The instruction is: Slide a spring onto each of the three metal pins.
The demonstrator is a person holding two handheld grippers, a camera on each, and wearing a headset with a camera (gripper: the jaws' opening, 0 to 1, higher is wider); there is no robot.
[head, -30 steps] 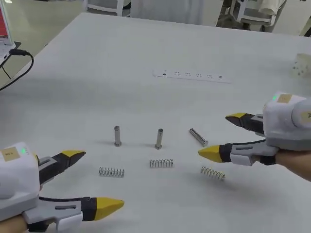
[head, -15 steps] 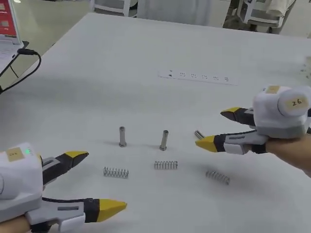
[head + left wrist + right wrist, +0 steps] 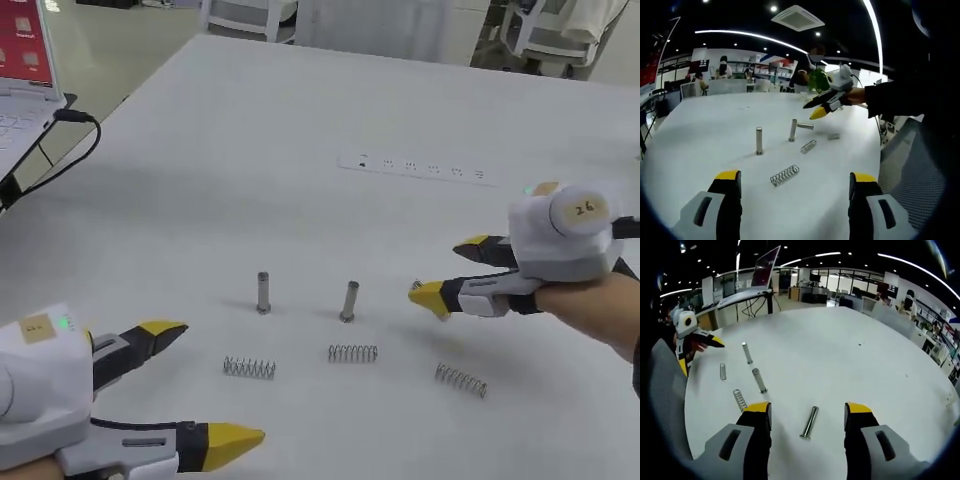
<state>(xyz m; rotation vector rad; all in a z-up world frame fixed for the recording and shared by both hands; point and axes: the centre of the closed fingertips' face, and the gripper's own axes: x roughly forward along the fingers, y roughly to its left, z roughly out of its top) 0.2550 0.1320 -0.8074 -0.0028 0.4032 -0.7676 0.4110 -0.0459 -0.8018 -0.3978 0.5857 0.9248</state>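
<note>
Two metal pins [image 3: 263,292] [image 3: 349,300] stand upright mid-table. The third pin [image 3: 809,421] lies flat on the table between the open jaws of my right gripper [image 3: 807,407]. In the head view, the right gripper [image 3: 448,268] hovers over that pin and hides most of it. Three springs lie in a row nearer me: the left spring [image 3: 249,368], the middle spring [image 3: 353,352] and the right spring [image 3: 461,379]. My left gripper [image 3: 205,383] is open at the near left and holds nothing. In its own view, the left gripper [image 3: 795,177] points at the left spring [image 3: 784,175].
A white power strip [image 3: 420,168] lies further back on the white table [image 3: 200,180]. A laptop [image 3: 25,80] and its black cable [image 3: 60,150] sit at the far left edge. Chairs stand beyond the table's far end.
My right gripper has moved in over the lying pin, which now sits between its jaws and is mostly hidden in the head view. The left gripper has barely moved. The head camera has shifted.
</note>
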